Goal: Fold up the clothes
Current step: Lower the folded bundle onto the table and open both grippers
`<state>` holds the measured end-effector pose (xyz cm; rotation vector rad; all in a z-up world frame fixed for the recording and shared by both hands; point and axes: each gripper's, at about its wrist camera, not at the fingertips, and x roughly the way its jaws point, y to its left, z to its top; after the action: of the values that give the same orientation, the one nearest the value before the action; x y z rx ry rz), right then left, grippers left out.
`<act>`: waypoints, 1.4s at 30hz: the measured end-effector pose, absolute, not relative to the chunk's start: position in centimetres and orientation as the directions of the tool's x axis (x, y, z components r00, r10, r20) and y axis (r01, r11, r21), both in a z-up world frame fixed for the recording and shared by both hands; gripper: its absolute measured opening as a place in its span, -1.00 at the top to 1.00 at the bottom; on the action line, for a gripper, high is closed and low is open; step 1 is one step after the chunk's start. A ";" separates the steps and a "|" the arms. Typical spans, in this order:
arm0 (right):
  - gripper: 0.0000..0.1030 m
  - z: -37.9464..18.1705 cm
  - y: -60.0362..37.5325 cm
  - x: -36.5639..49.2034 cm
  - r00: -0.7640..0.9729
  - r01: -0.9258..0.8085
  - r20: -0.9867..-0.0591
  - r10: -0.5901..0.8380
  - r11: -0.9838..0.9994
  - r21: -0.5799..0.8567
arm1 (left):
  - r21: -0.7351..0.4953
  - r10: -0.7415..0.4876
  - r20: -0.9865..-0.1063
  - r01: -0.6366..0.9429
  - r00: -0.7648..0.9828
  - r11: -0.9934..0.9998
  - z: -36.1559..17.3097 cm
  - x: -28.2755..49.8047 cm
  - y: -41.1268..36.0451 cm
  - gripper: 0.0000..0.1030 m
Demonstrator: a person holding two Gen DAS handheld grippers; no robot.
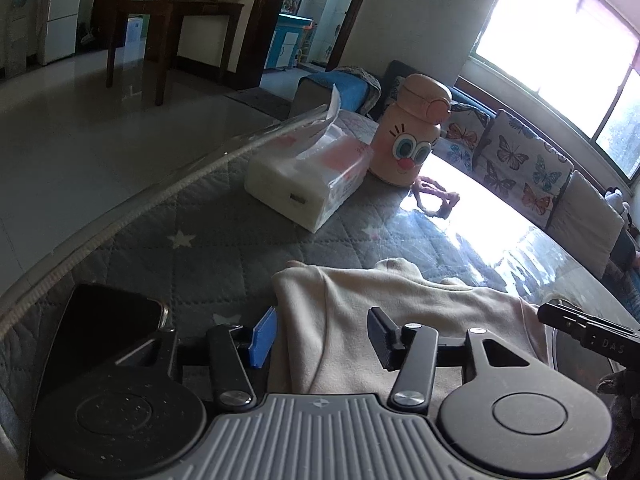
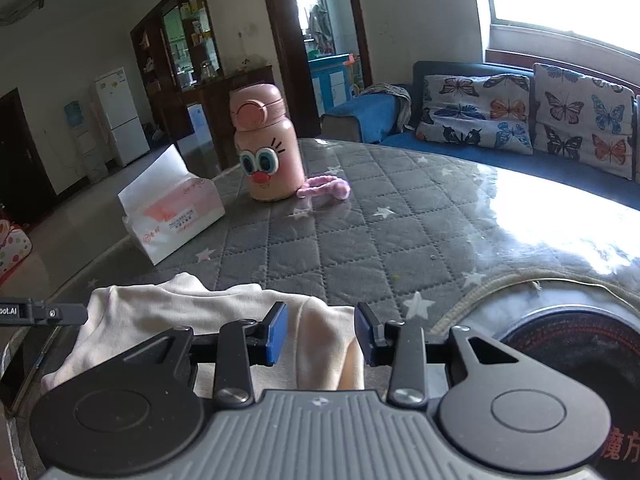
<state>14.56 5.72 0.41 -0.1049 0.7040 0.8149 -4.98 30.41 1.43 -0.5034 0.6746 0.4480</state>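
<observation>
While the cream garment (image 1: 400, 320) lies rumpled on the bench (image 2: 360, 208) just ahead of your left gripper (image 1: 322, 336) and right gripper (image 2: 320, 334), both jaws wide open and empty, expect soft, light, slumping cloth; pinch an edge.

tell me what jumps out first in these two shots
The pink cartoon-faced bottle stands upright at the table's far side, a tissue pack to its left. Nearest the cameras, a cream garment lies rumpled, with the open left tongs and open right tongs over it.
</observation>
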 end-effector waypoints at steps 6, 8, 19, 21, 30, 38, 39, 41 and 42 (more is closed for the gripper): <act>0.29 -0.2 7.1 14.4 0.453 -0.726 -0.619 0.642 0.668 0.161 | -0.259 0.210 -0.673 -0.491 0.710 0.832 1.7 -3.1 29.0 -0.03; 0.30 -0.4 7.6 14.4 0.445 -0.735 -0.622 0.644 0.660 0.157 | -0.249 0.203 -0.670 -0.473 0.714 0.845 1.7 -2.5 28.5 -0.01; 0.30 -1.3 10.5 14.7 0.416 -0.773 -0.624 0.662 0.618 0.140 | -0.179 0.175 -0.678 -0.391 0.714 0.903 0.5 2.5 26.4 -0.01; 0.30 -1.6 10.9 14.8 0.410 -0.778 -0.627 0.663 0.612 0.139 | -0.169 0.178 -0.685 -0.391 0.707 0.905 0.2 3.1 26.3 -0.01; 0.31 -3.0 11.7 15.6 0.397 -0.780 -0.642 0.656 0.610 0.141 | -0.110 0.219 -0.686 -0.396 0.694 0.912 -0.9 4.8 25.9 -0.02; 0.31 -2.2 10.9 15.2 0.396 -0.781 -0.627 0.671 0.605 0.154 | -0.101 0.228 -0.681 -0.398 0.696 0.912 -0.5 4.3 25.7 -0.04; 0.31 -2.1 10.7 15.0 0.395 -0.783 -0.625 0.673 0.603 0.154 | -0.101 0.229 -0.681 -0.399 0.695 0.911 -0.4 4.1 25.6 -0.04; 0.31 -1.7 10.3 14.6 0.395 -0.786 -0.621 0.677 0.599 0.153 | -0.100 0.231 -0.681 -0.400 0.695 0.911 -0.2 3.8 25.4 -0.05; 0.31 -1.6 10.2 14.4 0.395 -0.787 -0.621 0.677 0.598 0.152 | -0.098 0.231 -0.681 -0.399 0.695 0.911 -0.1 3.5 25.3 -0.05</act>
<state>14.38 10.17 -1.58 -0.1760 0.6986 0.9341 3.50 25.27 -0.09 -0.2473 0.7214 0.3560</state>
